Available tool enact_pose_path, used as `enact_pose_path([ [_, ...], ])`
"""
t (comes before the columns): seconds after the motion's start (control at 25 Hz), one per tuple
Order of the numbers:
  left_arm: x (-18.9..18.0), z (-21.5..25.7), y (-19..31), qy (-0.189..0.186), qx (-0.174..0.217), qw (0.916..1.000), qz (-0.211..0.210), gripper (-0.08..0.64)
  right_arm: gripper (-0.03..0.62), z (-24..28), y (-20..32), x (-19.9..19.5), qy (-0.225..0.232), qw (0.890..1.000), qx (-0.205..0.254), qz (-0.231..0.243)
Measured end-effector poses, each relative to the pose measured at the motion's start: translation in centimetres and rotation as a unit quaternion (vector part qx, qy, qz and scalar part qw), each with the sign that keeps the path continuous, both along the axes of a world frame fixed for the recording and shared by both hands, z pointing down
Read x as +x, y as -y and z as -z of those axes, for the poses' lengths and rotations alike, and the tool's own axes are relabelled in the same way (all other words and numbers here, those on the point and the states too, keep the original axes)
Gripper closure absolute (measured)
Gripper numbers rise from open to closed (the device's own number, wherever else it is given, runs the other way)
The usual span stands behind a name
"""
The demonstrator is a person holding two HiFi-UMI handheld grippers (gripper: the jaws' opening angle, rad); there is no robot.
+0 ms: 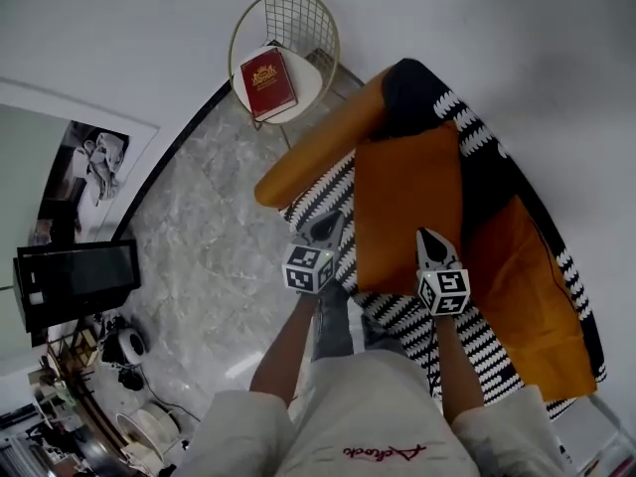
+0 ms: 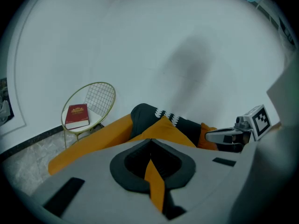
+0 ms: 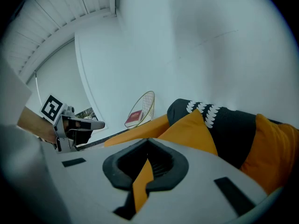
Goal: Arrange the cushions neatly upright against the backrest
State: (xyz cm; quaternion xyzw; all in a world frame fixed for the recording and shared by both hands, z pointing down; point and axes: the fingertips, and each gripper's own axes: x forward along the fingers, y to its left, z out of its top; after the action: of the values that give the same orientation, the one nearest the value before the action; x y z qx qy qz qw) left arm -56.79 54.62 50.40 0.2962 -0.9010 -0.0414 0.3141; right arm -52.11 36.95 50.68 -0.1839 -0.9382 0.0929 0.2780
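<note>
Here, left gripper [image 1: 326, 227] and right gripper [image 1: 428, 243] clamped on orange cushion [image 1: 407, 202] edge, sofa [image 1: 328, 192] partly hidden beneath.

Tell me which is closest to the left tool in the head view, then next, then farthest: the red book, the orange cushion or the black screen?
1. The orange cushion: right next to the left tool, on its right side.
2. The red book: ahead, on the wire chair past the sofa arm.
3. The black screen: far off to the left, across the floor.
</note>
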Motion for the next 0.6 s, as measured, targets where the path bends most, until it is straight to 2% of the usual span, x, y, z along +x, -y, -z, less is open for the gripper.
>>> enact_pose_path([
  [0.16,-1.7,-0.3,0.7,-0.006,0.007,0.9997,-0.025,0.531,0.565,0.4,-0.1,-1.1,0.000,1.000,0.004,-0.023],
  [0.32,-3.7,-0.7,2.5,-0.018,0.014,0.9969,-0.075,0.531,0.566,1.7,-0.4,-2.0,-0.003,0.999,0.023,-0.044],
  [0.6,-7.1,-1.8,5.8,-0.036,0.010,0.9836,-0.177,0.531,0.565,0.6,0.9,-3.0,-0.028,0.990,0.023,-0.137],
])
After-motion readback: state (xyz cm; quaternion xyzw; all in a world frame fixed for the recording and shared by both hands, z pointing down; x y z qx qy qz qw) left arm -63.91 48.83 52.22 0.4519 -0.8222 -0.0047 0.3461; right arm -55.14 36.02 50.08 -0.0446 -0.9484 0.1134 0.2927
